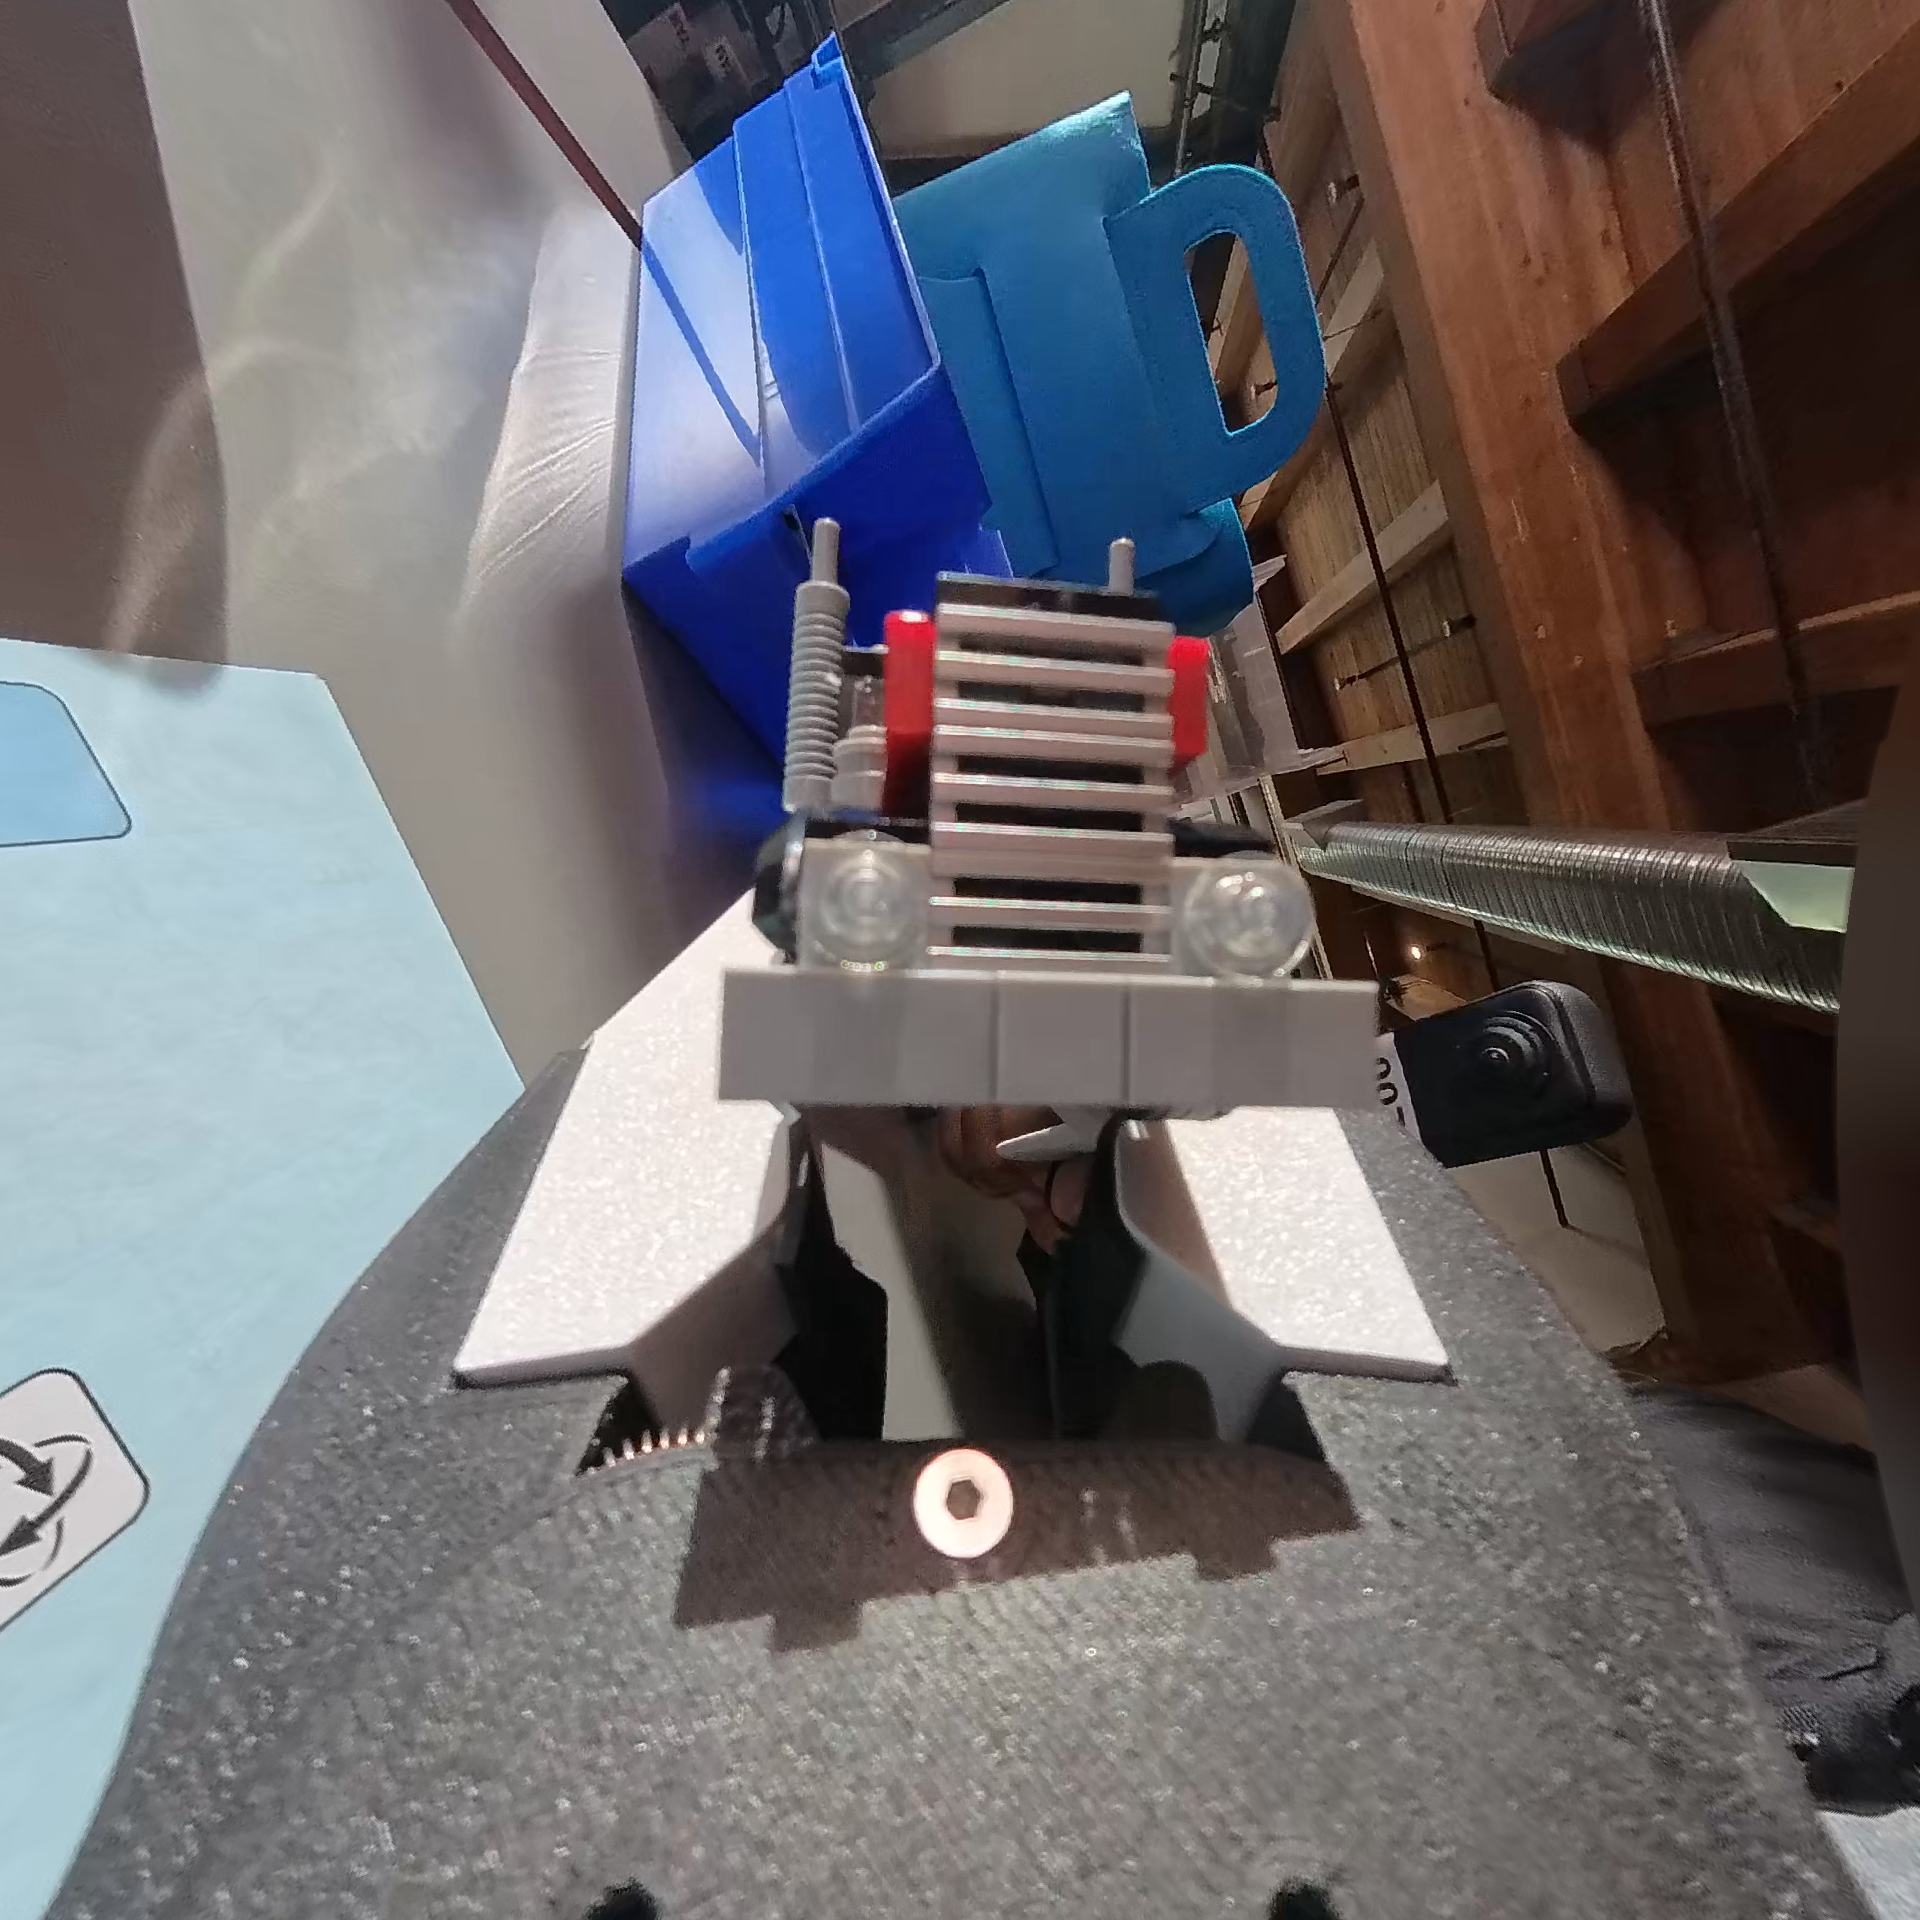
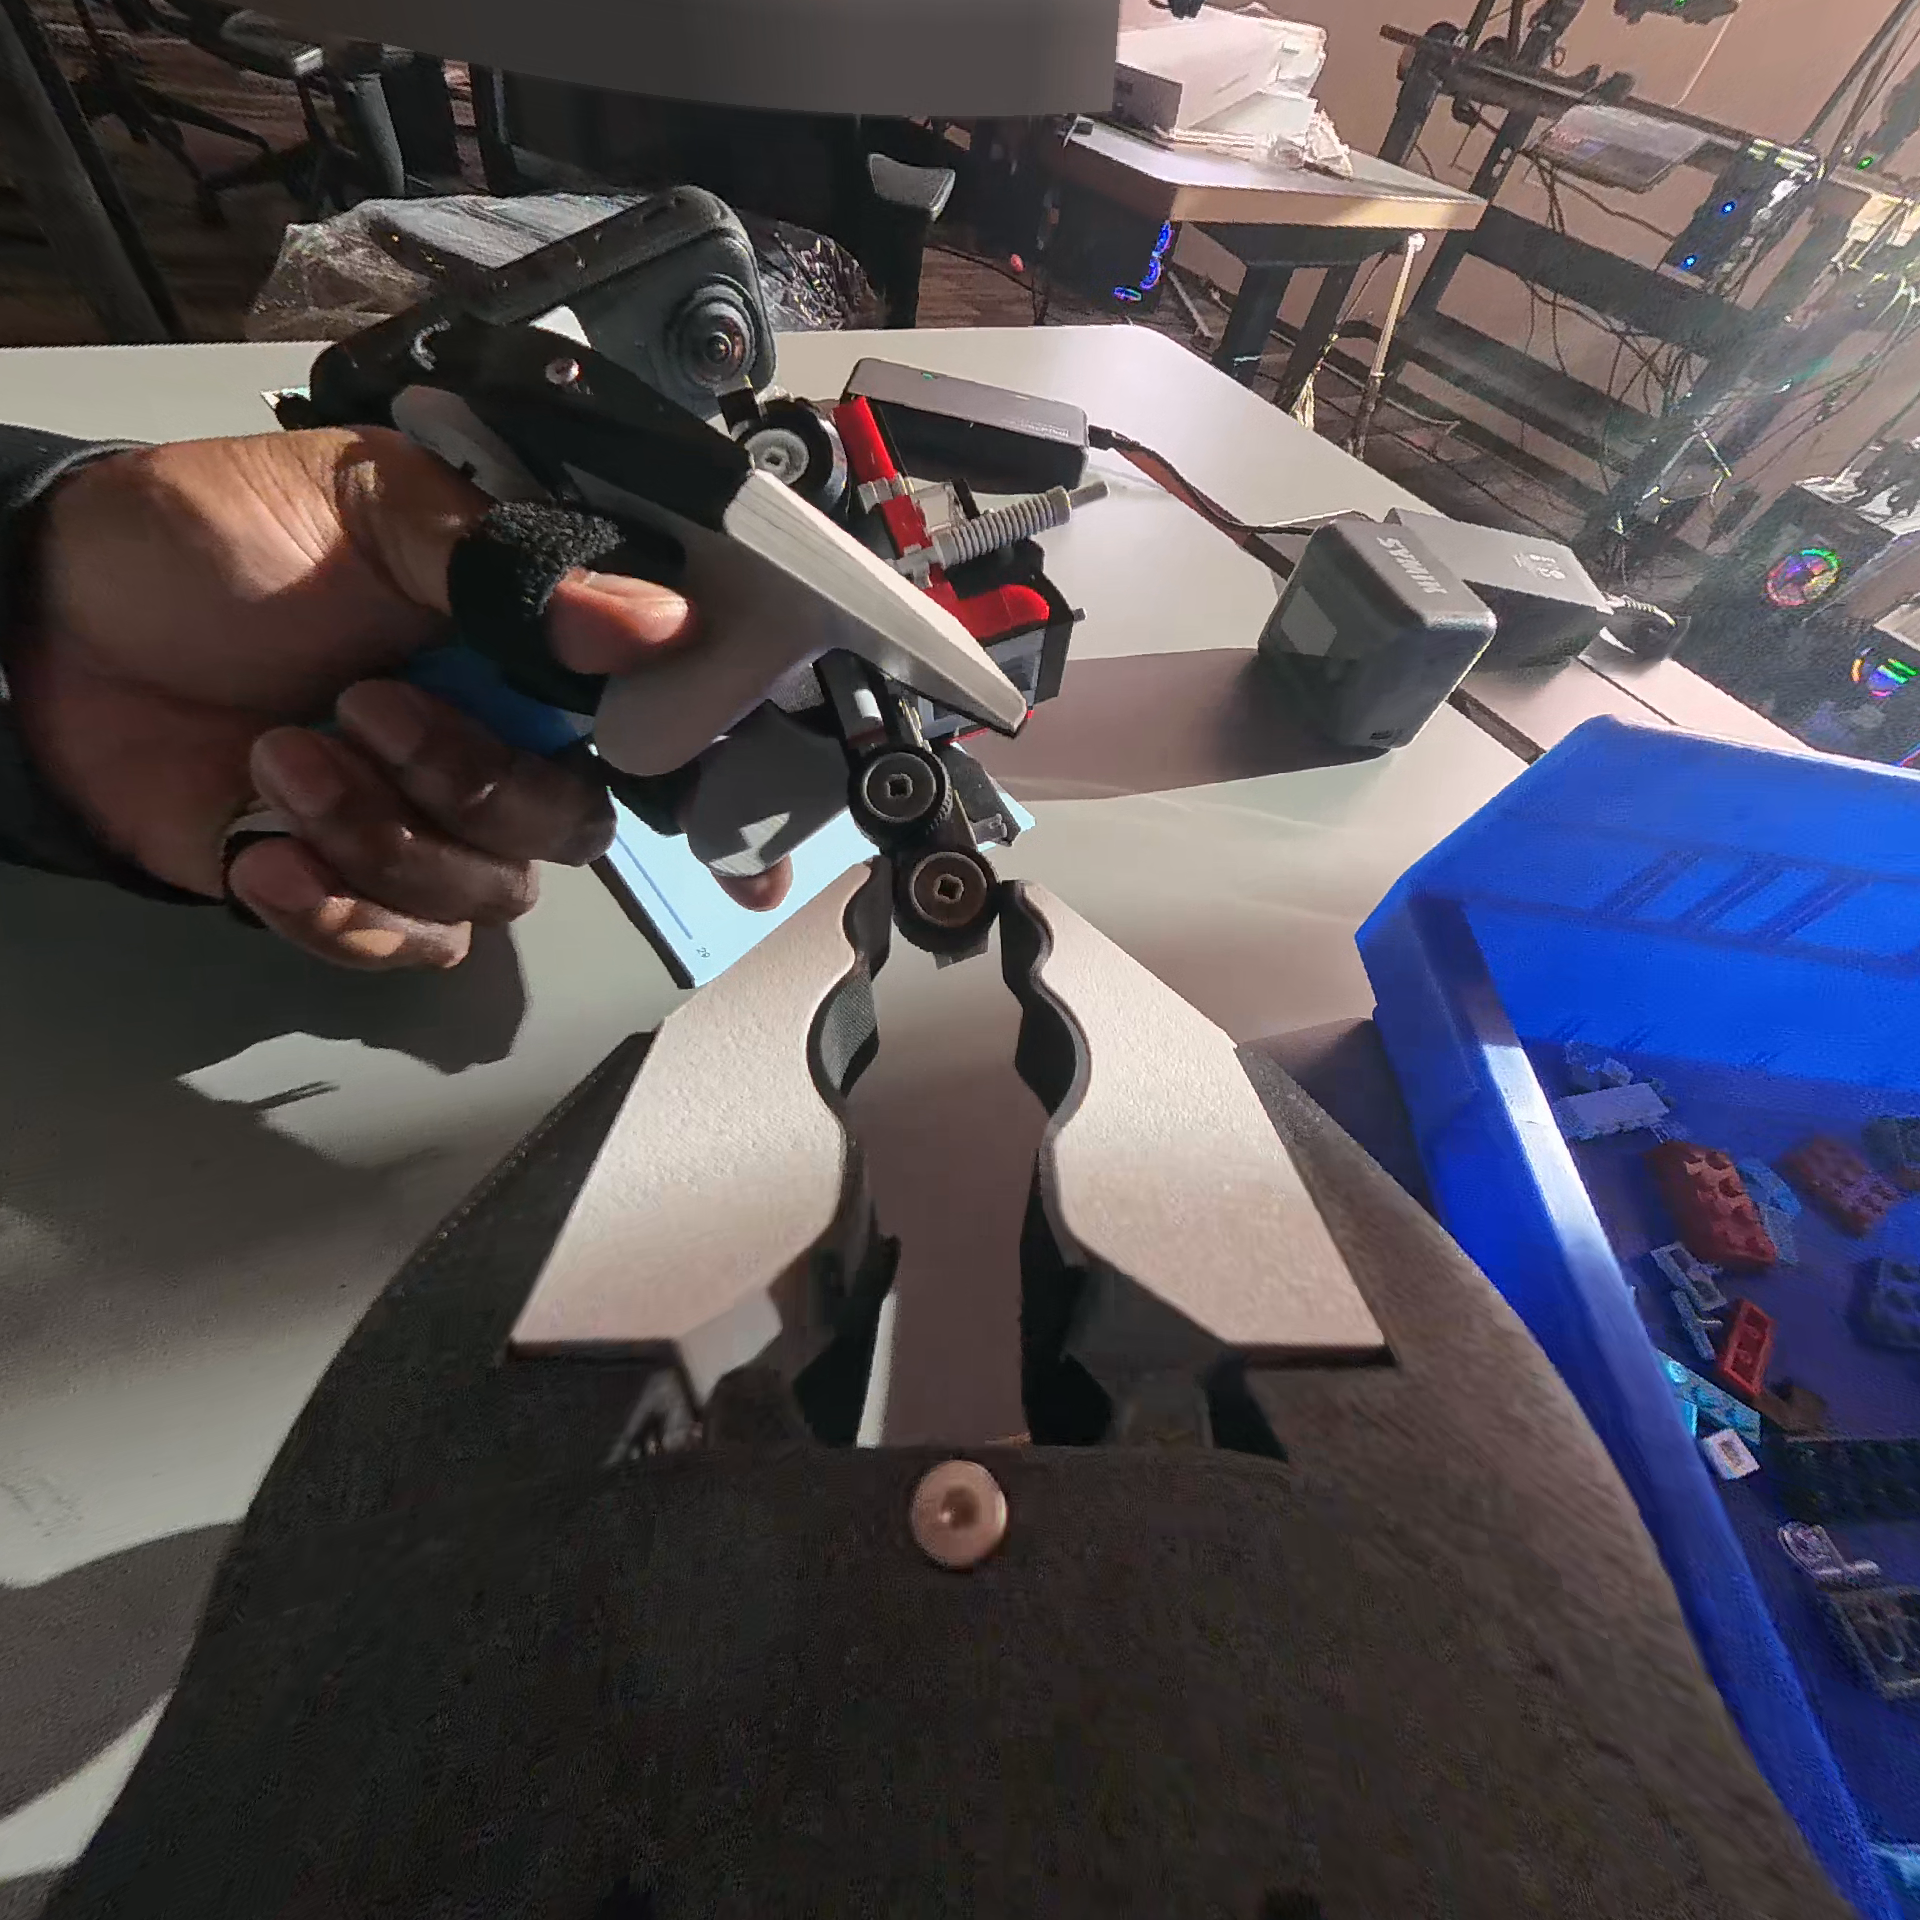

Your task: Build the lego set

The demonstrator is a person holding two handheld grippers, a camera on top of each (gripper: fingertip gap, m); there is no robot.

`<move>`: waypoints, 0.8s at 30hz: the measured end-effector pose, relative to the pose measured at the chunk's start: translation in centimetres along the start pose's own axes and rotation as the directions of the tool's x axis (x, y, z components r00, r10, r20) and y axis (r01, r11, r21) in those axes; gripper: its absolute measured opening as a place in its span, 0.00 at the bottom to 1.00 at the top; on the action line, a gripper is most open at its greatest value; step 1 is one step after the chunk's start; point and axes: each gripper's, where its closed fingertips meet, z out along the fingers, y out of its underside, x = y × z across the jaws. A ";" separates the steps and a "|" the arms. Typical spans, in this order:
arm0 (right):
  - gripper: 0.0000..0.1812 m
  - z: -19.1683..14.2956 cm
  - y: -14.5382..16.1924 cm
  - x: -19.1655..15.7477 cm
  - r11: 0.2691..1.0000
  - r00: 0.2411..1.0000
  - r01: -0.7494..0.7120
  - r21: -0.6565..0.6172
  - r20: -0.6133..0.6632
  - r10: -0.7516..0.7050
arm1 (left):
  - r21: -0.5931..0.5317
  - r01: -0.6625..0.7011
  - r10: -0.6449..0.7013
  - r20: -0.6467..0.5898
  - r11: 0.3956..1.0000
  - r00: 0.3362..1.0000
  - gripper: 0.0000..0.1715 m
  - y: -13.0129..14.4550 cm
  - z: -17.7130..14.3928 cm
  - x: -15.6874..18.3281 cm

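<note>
The lego truck (image 1: 1044,831) faces the left wrist camera: grey grille, grey bumper, two clear headlights, red parts and grey exhaust stacks. My left gripper (image 1: 1039,1127) is shut on it from below, its fingertips hidden behind the bumper. In the right wrist view a hand holds the left gripper (image 2: 914,748) with the truck (image 2: 997,613) tilted, underside toward me. My right gripper (image 2: 948,902) is shut on a black wheel (image 2: 945,888), held against the truck's underside right beside a mounted wheel (image 2: 899,790).
A blue bin (image 2: 1507,1143) at the right holds several loose bricks (image 2: 1714,1205); it also shows in the left wrist view (image 1: 748,436) beside a teal foam piece (image 1: 1091,364). A light blue booklet (image 1: 208,1039) lies on the white table (image 2: 312,1039). Black power adapters (image 2: 1371,634) sit farther back. The tips of both grippers are at nearly the same place.
</note>
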 end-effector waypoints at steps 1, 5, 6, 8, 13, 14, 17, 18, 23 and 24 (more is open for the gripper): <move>0.13 0.0 0.0 0.0 1.000 1.000 0.002 0.000 -0.001 -0.002 | 0.000 -0.002 0.002 0.000 1.000 1.000 0.33 0.0 0.0 0.0; 0.13 0.0 0.0 -0.1 1.000 1.000 0.009 0.001 0.002 -0.009 | 0.010 0.022 -0.022 -0.008 1.000 1.000 0.31 -0.1 0.0 0.0; 0.13 0.0 0.0 -0.1 1.000 1.000 0.015 0.001 0.002 -0.015 | 0.012 0.031 -0.031 -0.013 0.999 0.999 0.30 -0.1 0.0 0.0; 0.13 0.0 0.0 -0.2 1.000 1.000 0.027 0.004 0.001 -0.027 | 0.016 0.043 -0.043 -0.021 0.999 0.999 0.32 -0.1 0.0 0.0; 0.13 0.0 0.0 -0.3 0.998 0.998 0.065 0.009 -0.004 -0.065 | 0.022 0.095 -0.094 -0.039 0.995 0.995 0.29 -0.2 -0.1 0.0; 0.13 0.0 -0.1 -0.4 0.997 0.997 0.075 0.010 -0.007 -0.075 | 0.021 0.109 -0.108 -0.045 0.994 0.993 0.32 -0.1 -0.1 0.0; 0.13 0.0 0.0 -0.5 0.994 0.994 0.110 0.009 -0.010 -0.110 | 0.017 0.153 -0.152 -0.061 0.988 0.987 0.33 -0.1 -0.1 -0.1; 0.13 0.0 -0.1 -0.5 0.993 0.993 0.114 0.011 -0.008 -0.114 | 0.015 0.165 -0.164 -0.066 0.986 0.984 0.33 -0.1 -0.1 -0.1; 0.13 -0.3 -0.2 -0.4 0.992 0.993 0.122 0.025 -0.001 -0.122 | 0.010 0.204 -0.202 -0.102 0.979 0.974 0.34 -0.4 -0.2 0.3; 0.13 -0.3 -0.2 -0.4 0.992 0.992 0.124 0.023 -0.005 -0.124 | 0.004 0.186 -0.185 -0.092 0.982 0.978 0.34 -0.3 -0.2 0.2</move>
